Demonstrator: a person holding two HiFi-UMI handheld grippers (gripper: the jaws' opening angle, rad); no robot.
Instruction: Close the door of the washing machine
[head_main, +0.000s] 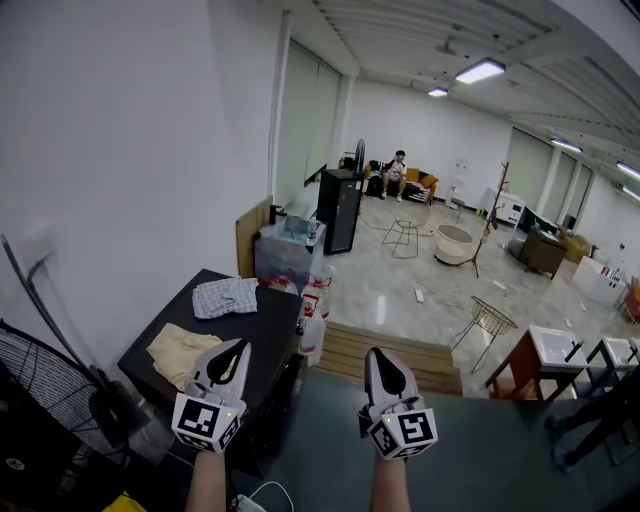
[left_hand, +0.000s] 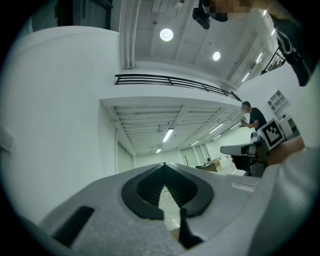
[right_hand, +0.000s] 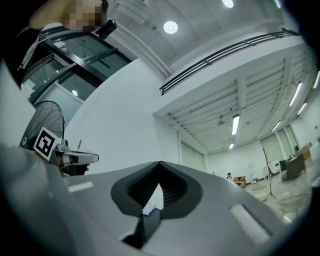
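- Nearest the head camera, two forearms come up from the bottom edge, each carrying a claw: the left claw (head_main: 238, 346) and the right claw (head_main: 379, 354). They are side by side but apart, and both aim forward and slightly upward into the open room.
- In the left gripper view the left claw is clenched on nothing. Its tips meet at a point, with only wall and ceiling beyond them.
- In the right gripper view the right claw is likewise pinched together and empty, with bare wall ahead of its tips.
- Closed jaws make a blunt nose, which I judge would suit pushing a door better than gripping one.
- No view shows the washing machine door, so neither claw is at it or aimed at it.
- A black-topped unit (head_main: 272, 325) sits below and to the left of the left claw. Whether it is the machine I cannot tell.
- A checked cloth (head_main: 226, 297) lies on the unit just beyond the left claw's tip, and a yellow cloth (head_main: 180, 350) lies just left of that claw.
- With both claws raised and free, I judge the closing push is not under way at this moment.
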